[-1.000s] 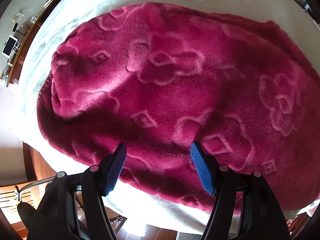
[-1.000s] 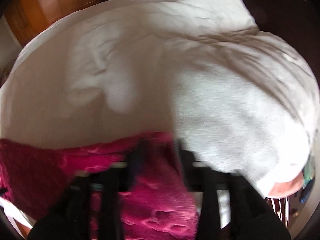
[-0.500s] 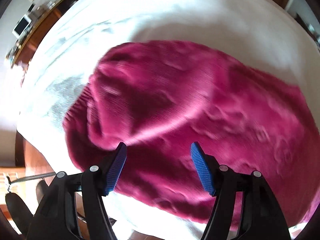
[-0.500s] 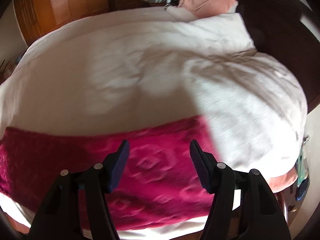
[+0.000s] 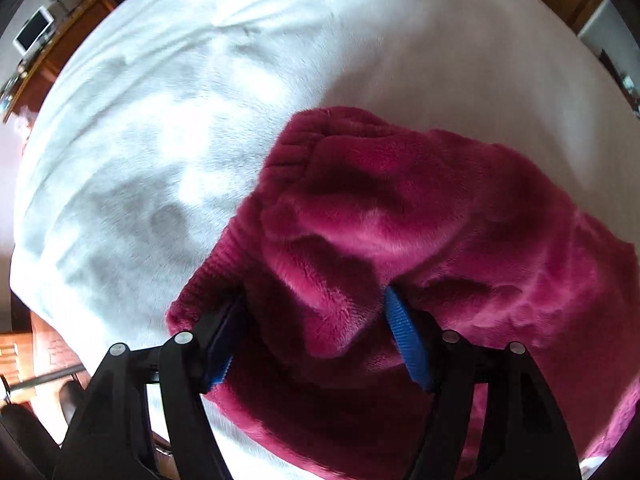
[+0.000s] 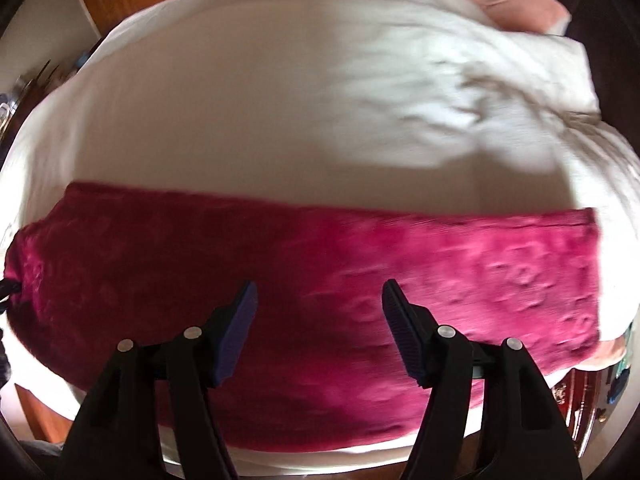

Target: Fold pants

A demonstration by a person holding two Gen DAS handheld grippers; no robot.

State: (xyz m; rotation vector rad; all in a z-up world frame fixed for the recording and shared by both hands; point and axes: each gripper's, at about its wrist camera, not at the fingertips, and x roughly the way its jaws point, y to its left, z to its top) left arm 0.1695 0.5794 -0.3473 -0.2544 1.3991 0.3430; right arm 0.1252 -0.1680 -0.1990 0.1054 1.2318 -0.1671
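The pants (image 6: pixel 320 292) are laid lengthwise on the bed (image 6: pixel 260 100); folding is barely begun. Both tongs, left (image 5: pixel 316 316) and right (image 6: pixel 318 308), are held open, nothing gripped.

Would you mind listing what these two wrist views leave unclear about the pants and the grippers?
- Left wrist view: the left gripper is wide open around bunched pants; contact is hidden by fleece.
- Right wrist view: motion blur smears the pants' pattern; the right gripper's height above them is unclear.
- The bedspread under the pants is covered.
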